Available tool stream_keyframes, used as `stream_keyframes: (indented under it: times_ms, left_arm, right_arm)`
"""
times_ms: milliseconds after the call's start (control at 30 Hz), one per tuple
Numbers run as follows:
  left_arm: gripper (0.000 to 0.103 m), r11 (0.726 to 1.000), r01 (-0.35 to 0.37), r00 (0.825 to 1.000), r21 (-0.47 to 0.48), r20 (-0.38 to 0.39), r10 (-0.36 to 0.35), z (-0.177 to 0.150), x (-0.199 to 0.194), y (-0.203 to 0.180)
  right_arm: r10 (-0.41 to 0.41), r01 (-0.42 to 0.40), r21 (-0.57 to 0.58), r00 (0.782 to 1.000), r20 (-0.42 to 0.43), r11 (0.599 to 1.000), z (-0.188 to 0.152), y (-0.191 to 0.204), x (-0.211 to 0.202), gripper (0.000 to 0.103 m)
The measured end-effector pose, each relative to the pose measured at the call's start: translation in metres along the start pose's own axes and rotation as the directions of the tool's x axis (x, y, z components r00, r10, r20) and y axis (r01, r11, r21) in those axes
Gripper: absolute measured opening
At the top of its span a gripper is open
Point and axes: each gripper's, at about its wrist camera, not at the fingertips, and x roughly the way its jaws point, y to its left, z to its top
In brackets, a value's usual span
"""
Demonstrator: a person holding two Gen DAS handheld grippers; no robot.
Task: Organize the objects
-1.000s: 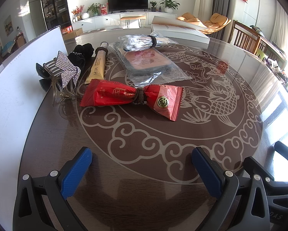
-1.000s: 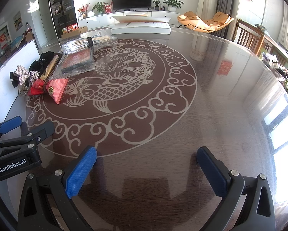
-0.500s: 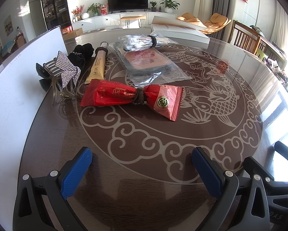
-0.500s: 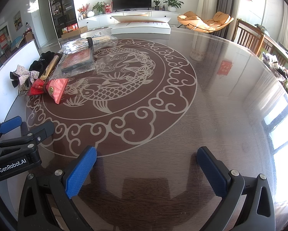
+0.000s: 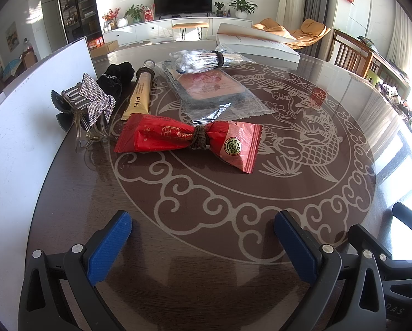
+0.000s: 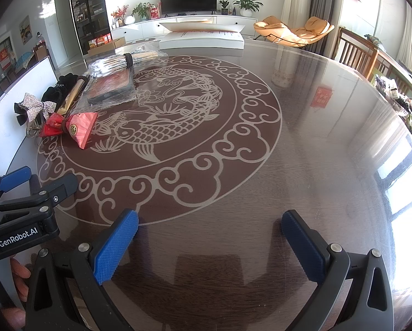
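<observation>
On table (image 5: pixel 233 207), far left: red packet (image 5: pixel 186 138), gold tube (image 5: pixel 139 96), bow clip (image 5: pixel 93 102).
Left gripper (image 5: pixel 203 230): spread, empty.
Right gripper (image 6: pixel 210 227): spread, empty.
Clear bag (image 5: pixel 214 91): contents possibly a card.

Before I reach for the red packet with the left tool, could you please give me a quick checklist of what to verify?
1. Left tool open and empty: ok.
2. Right tool open and empty: ok.
3. Path from the left tool to the red packet free of objects: ok.
4. Red packet lying apart from the clear plastic bag: cannot tell; their edges look very close.
5. Rhinestone hair clip clear of the packet's left end: cannot tell; it sits right beside it.
6. Brown band in place around the packet's middle: ok.
</observation>
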Motion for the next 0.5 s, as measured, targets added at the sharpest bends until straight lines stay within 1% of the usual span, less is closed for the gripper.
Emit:
stream_keyframes:
  times_ms: [67, 100, 167, 267, 367, 433, 467, 500]
  left_arm:
    - [0.103, 1.0, 0.018, 1.0, 0.024, -0.018, -0.017, -0.002, -0.002, 0.0]
    - [0.103, 0.998, 0.036, 0.999, 0.048, -0.035, -0.034, -0.007, -0.006, 0.0]
    - [0.103, 0.996, 0.051, 0.997, 0.068, -0.06, -0.047, -0.02, -0.016, 0.006]
    - [0.103, 0.996, 0.056, 0.996, 0.076, -0.069, -0.051, -0.043, -0.033, 0.016]
    - [0.103, 0.994, 0.066, 0.997, 0.092, -0.054, -0.061, -0.063, -0.046, 0.023]
    - [0.103, 0.993, 0.07, 0.997, 0.099, -0.041, -0.067, -0.072, -0.052, 0.025]
    - [0.103, 0.992, 0.072, 0.997, 0.102, -0.033, -0.069, -0.076, -0.055, 0.026]
    - [0.103, 0.992, 0.072, 0.997, 0.102, -0.022, -0.07, -0.08, -0.057, 0.026]
  right_arm:
    - [0.0, 0.0, 0.0, 1.0, 0.0, 1.0, 0.0, 0.0, 0.0, 0.103]
    - [0.0, 0.0, 0.0, 1.0, 0.0, 1.0, 0.0, 0.0, 0.0, 0.103]
    - [0.0, 0.0, 0.0, 1.0, 0.0, 1.0, 0.0, 0.0, 0.0, 0.103]
    - [0.0, 0.0, 0.0, 1.0, 0.0, 1.0, 0.0, 0.0, 0.0, 0.103]
    - [-0.001, 0.001, 0.0, 1.0, -0.001, 1.0, 0.001, 0.0, 0.0, 0.103]
    - [0.026, -0.027, -0.04, 1.0, -0.015, 0.999, 0.006, 0.004, 0.003, 0.103]
    - [0.045, -0.046, -0.088, 0.999, -0.019, 0.995, 0.011, 0.01, 0.003, 0.103]
    - [0.062, -0.061, -0.153, 0.998, 0.004, 0.986, 0.018, 0.019, 0.0, 0.103]
